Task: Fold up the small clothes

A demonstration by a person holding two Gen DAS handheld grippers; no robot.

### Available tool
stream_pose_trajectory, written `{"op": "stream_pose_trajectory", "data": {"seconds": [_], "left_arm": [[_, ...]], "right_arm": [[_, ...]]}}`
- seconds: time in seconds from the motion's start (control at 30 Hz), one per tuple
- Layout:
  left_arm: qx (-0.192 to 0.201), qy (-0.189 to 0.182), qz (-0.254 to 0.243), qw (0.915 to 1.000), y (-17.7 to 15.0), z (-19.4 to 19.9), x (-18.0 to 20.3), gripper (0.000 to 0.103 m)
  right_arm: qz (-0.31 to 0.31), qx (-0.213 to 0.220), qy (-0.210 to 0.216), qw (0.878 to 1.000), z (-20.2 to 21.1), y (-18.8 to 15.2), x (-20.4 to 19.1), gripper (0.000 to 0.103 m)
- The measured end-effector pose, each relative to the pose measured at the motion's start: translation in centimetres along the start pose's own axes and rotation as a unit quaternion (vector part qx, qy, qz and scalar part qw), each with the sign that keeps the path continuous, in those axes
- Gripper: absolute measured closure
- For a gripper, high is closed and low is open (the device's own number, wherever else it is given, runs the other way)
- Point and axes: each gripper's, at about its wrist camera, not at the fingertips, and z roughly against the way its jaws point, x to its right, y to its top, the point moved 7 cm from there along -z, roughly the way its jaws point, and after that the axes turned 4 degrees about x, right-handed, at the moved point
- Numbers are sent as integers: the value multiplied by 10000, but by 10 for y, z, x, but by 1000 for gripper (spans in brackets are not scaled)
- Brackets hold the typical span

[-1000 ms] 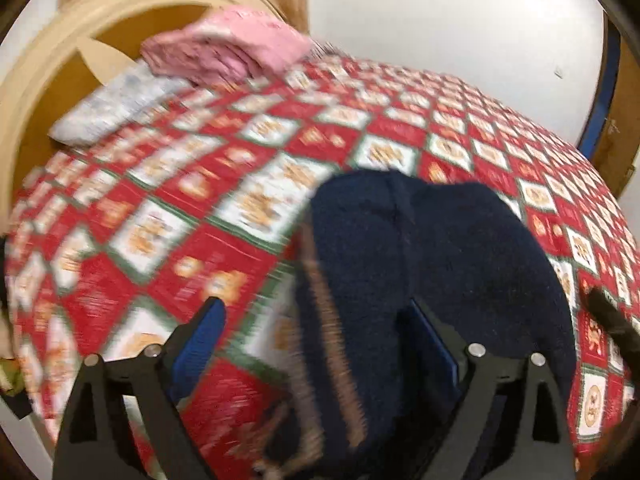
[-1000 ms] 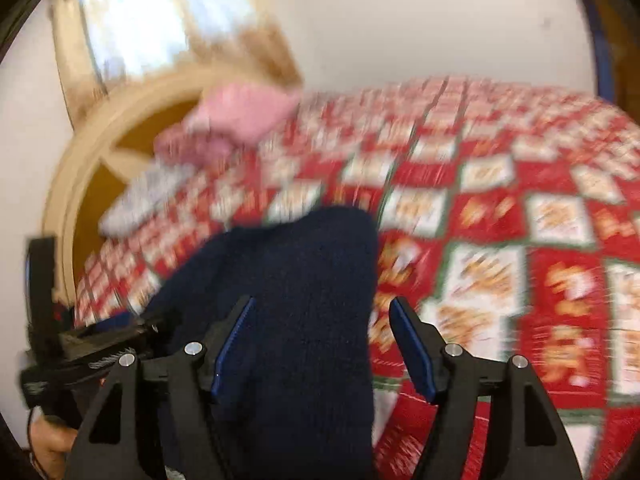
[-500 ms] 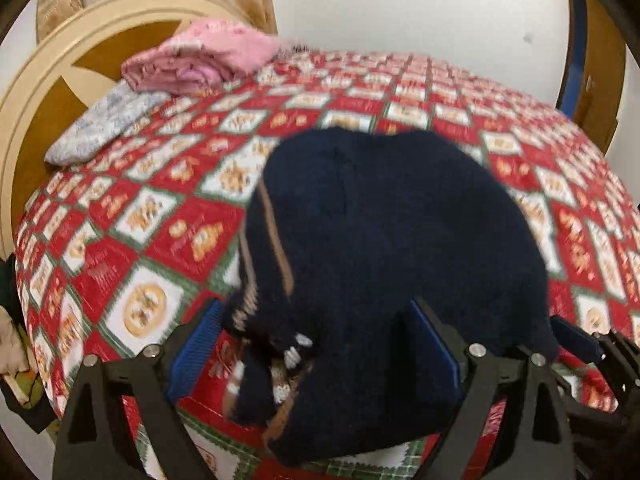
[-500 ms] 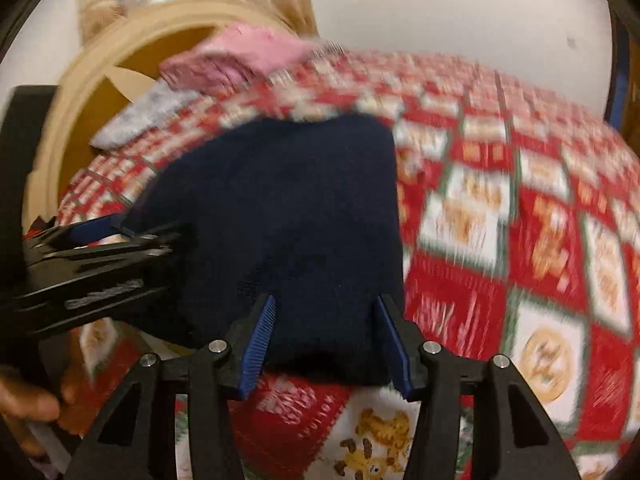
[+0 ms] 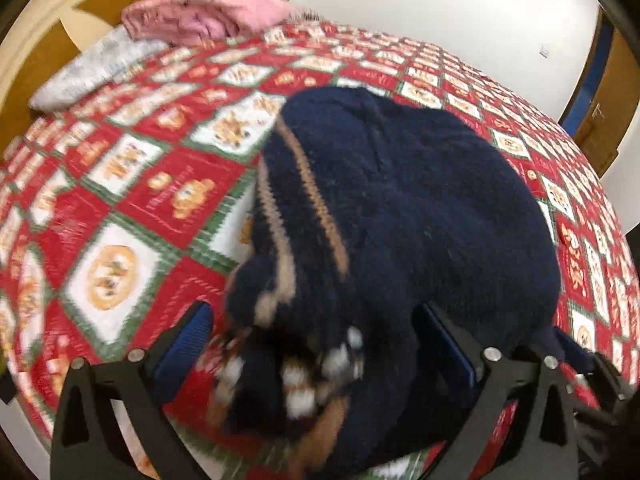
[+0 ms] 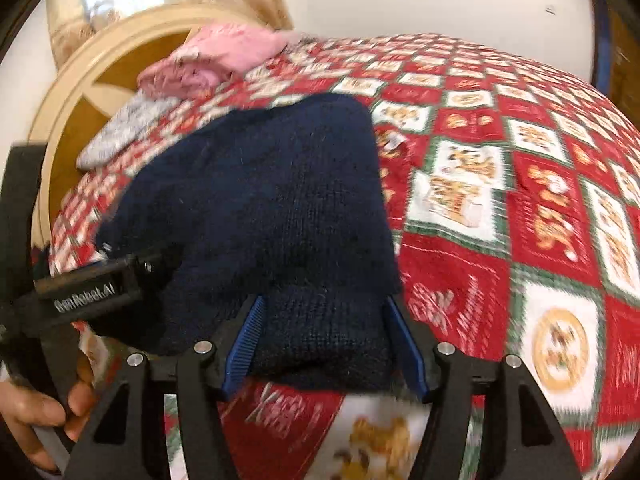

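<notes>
A small navy knit sweater (image 5: 400,216) with tan stripes lies bunched on the red patterned bedspread (image 5: 132,184). My left gripper (image 5: 320,344) has its jaws wide apart around the sweater's near, patterned edge. In the right wrist view the sweater (image 6: 272,208) lies folded over, and my right gripper (image 6: 324,344) has its jaws on either side of the near fold, pressing it. The left gripper's body (image 6: 88,292) shows at the left there, held by a hand.
A pink folded blanket (image 5: 208,12) and a grey pillow (image 5: 96,68) lie at the head of the bed by the curved wooden headboard (image 5: 52,8). A white wall and a door (image 5: 600,92) stand beyond the bed.
Both grippers came down toward the sweater's near edge. The right jaws have narrowed around the fold. The sweater now sits closer and more bunched.
</notes>
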Motion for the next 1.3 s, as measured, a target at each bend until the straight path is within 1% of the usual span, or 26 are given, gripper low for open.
{"op": "stream_pose_trajectory", "data": {"seconds": [0.07, 0.13, 0.2, 0.27, 0.37, 0.43, 0.5, 0.57, 0.6, 0.7, 0.8, 0.9, 0.97, 1.0, 1.03, 1.07, 1.2, 1.3], "left_arm": [[270, 225, -192, 9992, -4, 21, 0, 1], [480, 227, -265, 9982, -7, 38, -2, 1], [724, 247, -317, 9966, -14, 62, -3, 0], [909, 261, -348, 9949, -25, 84, -3, 0], [1150, 188, -445, 9922, -45, 113, -2, 0], [1243, 236, -641, 9899, -61, 129, 0, 0], [1246, 386, -836, 9879, -71, 136, 1, 0], [1066, 661, -948, 9876, -84, 143, 0, 0], [1018, 706, -985, 9874, -89, 145, 0, 0], [1127, 489, -950, 9879, -99, 165, 3, 0], [1314, 325, -842, 9872, -101, 190, 4, 0], [1505, 176, -787, 9853, -101, 216, 5, 0], [1692, 151, -809, 9822, -103, 235, 5, 0], [1804, 137, -844, 9799, -103, 244, 5, 0], [1895, 122, -878, 9779, -104, 253, 4, 0], [1985, 114, -891, 9760, -104, 261, 3, 0], [2330, 45, -803, 9691, -101, 289, -3, 0], [2540, 128, -843, 9634, -97, 304, -2, 0]], "right_arm": [[-177, 249, 109, 9995, 23, -2, -2, 40], [-250, 417, 189, 9986, 44, -7, -6, 40], [-240, 563, 184, 9980, 62, -13, -11, 40], [-193, 793, 170, 9965, 89, -22, -18, 40], [-82, 1082, 141, 9940, 123, -39, -28, 40], [43, 1158, 64, 9932, 138, -50, -35, 39], [266, 1016, -146, 9944, 148, -65, -41, 38], [335, 854, -301, 9953, 155, -79, -44, 38], [304, 828, -320, 9956, 159, -82, -44, 38], [104, 829, -357, 9959, 180, -93, -41, 38], [0, 1117, -385, 9930, 213, -94, -43, 38], [-12, 1561, -453, 9867, 251, -91, -49, 38], [-11, 1870, -516, 9810, 276, -89, -54, 37], [-3, 2064, -561, 9769, 290, -87, -57, 34], [17, 2314, -623, 9709, 308, -86, -60, 30], [24, 2450, -667, 9672, 317, -84, -61, 28], [60, 3195, -919, 9431, 367, -79, -68, 26], [60, 3464, -931, 9334, 386, -77, -73, 25]]}}
